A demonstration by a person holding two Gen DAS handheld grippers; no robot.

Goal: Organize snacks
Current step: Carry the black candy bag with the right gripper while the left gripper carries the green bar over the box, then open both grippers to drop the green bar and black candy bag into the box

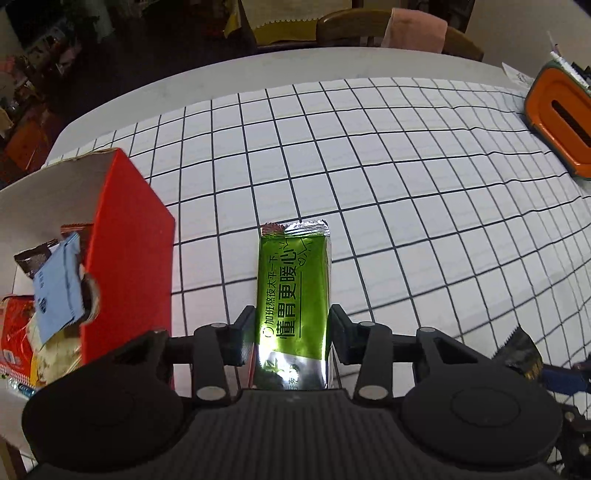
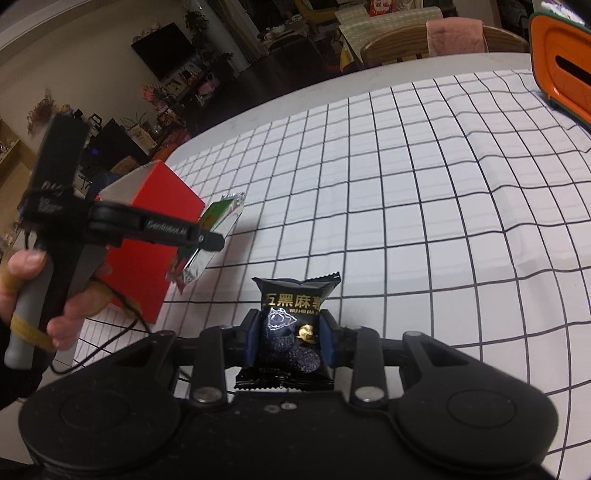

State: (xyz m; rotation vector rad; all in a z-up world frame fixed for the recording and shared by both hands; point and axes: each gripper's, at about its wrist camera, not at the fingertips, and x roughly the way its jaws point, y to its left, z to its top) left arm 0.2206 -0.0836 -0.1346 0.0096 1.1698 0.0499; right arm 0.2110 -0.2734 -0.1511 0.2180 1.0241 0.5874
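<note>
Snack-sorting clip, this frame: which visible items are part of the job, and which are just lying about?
Job: green snack packet in left gripper; black sesame snack packet in right gripper; red box holding packets.
Lying about: orange tissue box; pink towel on chair.

Orange box (image 1: 557, 110) edge-cropped

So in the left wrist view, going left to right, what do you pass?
Loose snack packets inside the box → red box → green packet clamped in the left gripper → orange container at the far right edge.
</note>
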